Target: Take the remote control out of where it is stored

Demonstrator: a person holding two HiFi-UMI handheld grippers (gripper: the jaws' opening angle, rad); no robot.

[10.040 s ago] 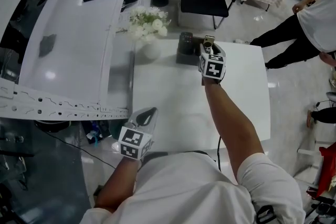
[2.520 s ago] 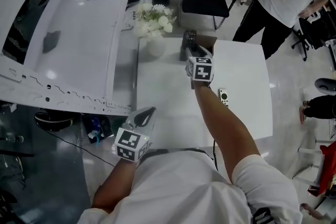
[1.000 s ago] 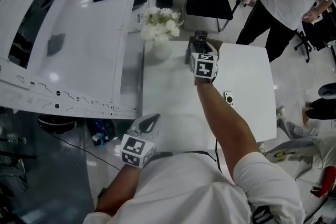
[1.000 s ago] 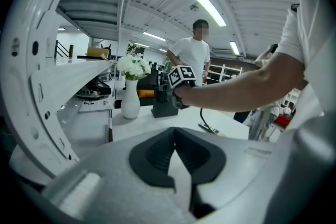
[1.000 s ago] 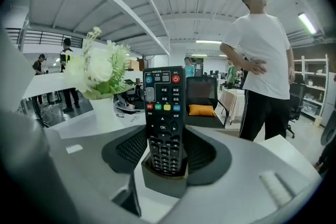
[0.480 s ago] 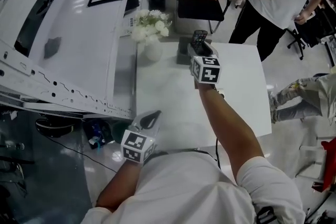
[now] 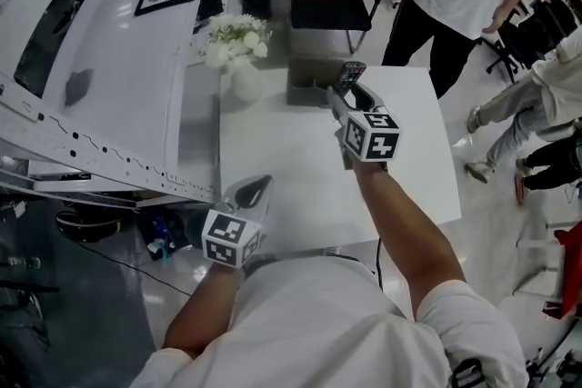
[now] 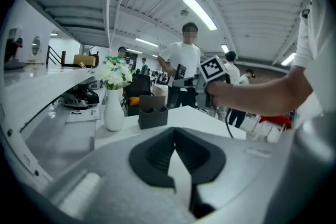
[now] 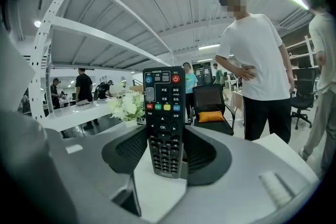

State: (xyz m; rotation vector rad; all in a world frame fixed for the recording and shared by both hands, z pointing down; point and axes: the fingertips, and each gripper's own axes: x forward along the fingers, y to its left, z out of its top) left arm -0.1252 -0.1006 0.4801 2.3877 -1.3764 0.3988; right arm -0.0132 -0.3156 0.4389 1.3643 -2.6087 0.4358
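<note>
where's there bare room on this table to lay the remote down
The widest bare patch is the middle of the table, bordered by the vase and holder at the far edge, the near edge, and the right arm. A second strip runs between that arm and the table's right edge. The far left stretch, with vase and holder, is crowded.
</note>
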